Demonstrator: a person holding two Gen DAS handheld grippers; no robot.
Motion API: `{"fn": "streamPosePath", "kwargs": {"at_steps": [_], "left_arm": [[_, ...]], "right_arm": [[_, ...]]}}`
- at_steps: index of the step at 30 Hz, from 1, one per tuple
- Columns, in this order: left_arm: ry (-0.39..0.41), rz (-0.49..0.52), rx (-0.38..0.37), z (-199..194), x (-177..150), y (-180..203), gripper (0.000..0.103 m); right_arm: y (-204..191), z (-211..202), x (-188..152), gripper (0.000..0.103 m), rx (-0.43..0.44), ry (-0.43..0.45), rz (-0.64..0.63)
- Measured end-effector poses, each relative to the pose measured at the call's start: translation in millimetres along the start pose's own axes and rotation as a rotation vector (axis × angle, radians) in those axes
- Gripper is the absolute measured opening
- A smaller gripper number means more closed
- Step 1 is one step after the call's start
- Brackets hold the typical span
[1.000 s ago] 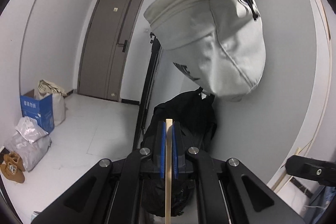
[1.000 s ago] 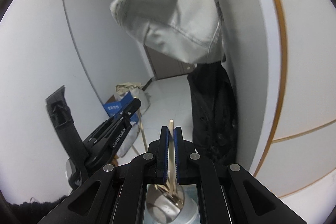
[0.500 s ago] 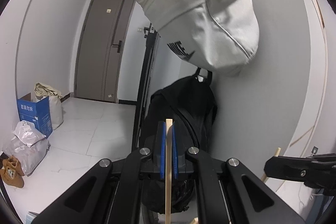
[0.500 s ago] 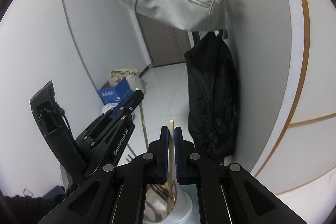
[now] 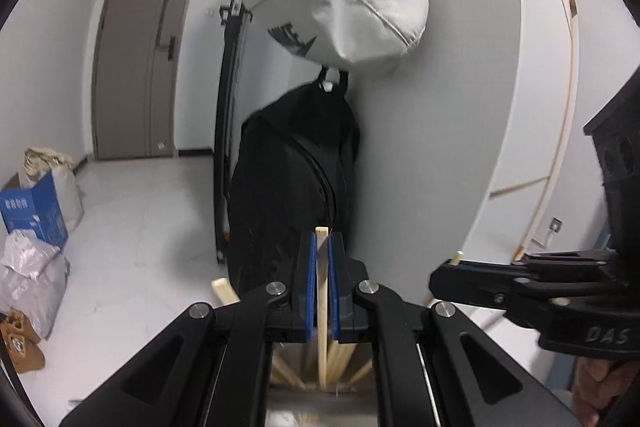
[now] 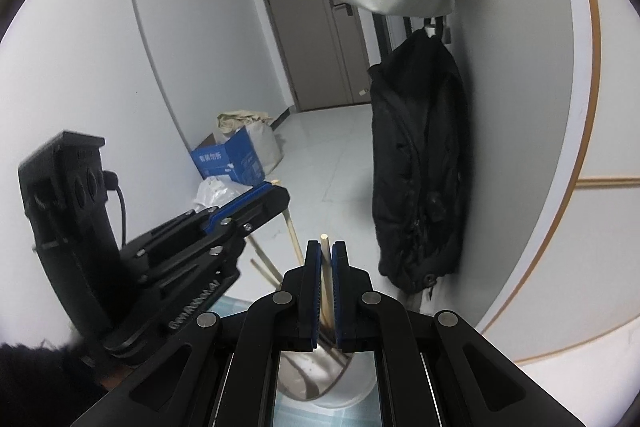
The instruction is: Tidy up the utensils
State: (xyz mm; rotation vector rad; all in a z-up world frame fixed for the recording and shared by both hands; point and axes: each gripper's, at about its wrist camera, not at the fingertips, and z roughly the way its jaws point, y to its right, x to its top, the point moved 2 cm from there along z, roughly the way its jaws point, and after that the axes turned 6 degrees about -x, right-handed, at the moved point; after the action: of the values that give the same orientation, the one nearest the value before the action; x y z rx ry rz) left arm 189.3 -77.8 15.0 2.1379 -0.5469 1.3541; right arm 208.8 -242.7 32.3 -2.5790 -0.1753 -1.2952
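Left gripper (image 5: 322, 281): blue pads clamped on square-tipped chopstick (image 5: 321, 291), upright, lower end among sticks already fanned out below. Right gripper (image 6: 326, 283): pads clamped on round-tipped chopstick (image 6: 326, 279), shaft running down into white holder cup (image 6: 344, 393). Cup sits under right gripper; its place on any bench not visible. Several chopsticks (image 6: 294, 241) already standing in cup. Judgement: task well advanced; both held sticks not yet released. Utensils outside cup: cannot tell.
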Motion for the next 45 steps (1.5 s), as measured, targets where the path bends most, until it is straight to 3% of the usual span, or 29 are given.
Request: {"fn": "streamPosePath", "kwargs": {"at_steps": [6, 12, 14, 15, 17, 18, 20, 24, 34, 37, 40, 45], "left_arm": [[-0.135, 0.026, -0.043, 5.6, -13.4, 3.0, 0.003], [-0.126, -0.084, -0.018, -16.3, 0.4, -5.8, 0.007], [-0.112, -0.108, 0.010, -31.2, 1.5, -6.0, 0.019], [-0.099, -0.119, 0.020, -37.0, 2.2, -7.5, 0.023], [-0.065, -0.137, 0.046, -53.6, 3.6, -4.8, 0.050], [-0.053, -0.142, 0.061, -59.7, 3.5, -3.5, 0.057], [-0.012, -0.148, 0.074, -77.9, 1.0, 5.5, 0.063], [-0.016, -0.134, 0.133, -87.5, -5.4, 20.5, 0.075], [-0.041, -0.160, 0.284, -112.0, -32.2, 39.1, 0.079], [-0.044, -0.144, 0.307, -118.2, -40.0, 47.3, 0.080], [-0.057, -0.113, 0.340, -121.0, -45.3, 56.1, 0.090], [-0.030, -0.101, 0.378, -127.6, -49.1, 60.5, 0.090]], "right_arm": [[-5.9, 9.2, -17.1, 0.005, -0.024, -0.032, 0.003], [-3.4, -14.0, -20.6, 0.015, 0.009, 0.027, 0.047], [-2.1, -30.1, -22.3, 0.038, -0.002, 0.066, 0.064], [-1.6, -39.2, -23.9, 0.043, 0.003, 0.087, 0.080], [2.1, -61.1, -29.2, 0.052, 0.025, 0.147, 0.121], [2.2, -68.1, -31.2, 0.052, 0.027, 0.161, 0.130], [2.3, -83.0, -39.0, 0.060, 0.041, 0.187, 0.149], [-1.2, -107.7, -56.4, 0.076, 0.032, 0.250, 0.166], [-26.2, -137.1, -93.1, 0.098, 0.022, 0.308, 0.100], [-31.2, -140.4, -104.9, 0.101, 0.035, 0.321, 0.080], [-31.9, -145.5, -114.6, 0.103, 0.040, 0.330, 0.089], [-30.8, -152.2, -123.5, 0.103, 0.024, 0.351, 0.086]]}}
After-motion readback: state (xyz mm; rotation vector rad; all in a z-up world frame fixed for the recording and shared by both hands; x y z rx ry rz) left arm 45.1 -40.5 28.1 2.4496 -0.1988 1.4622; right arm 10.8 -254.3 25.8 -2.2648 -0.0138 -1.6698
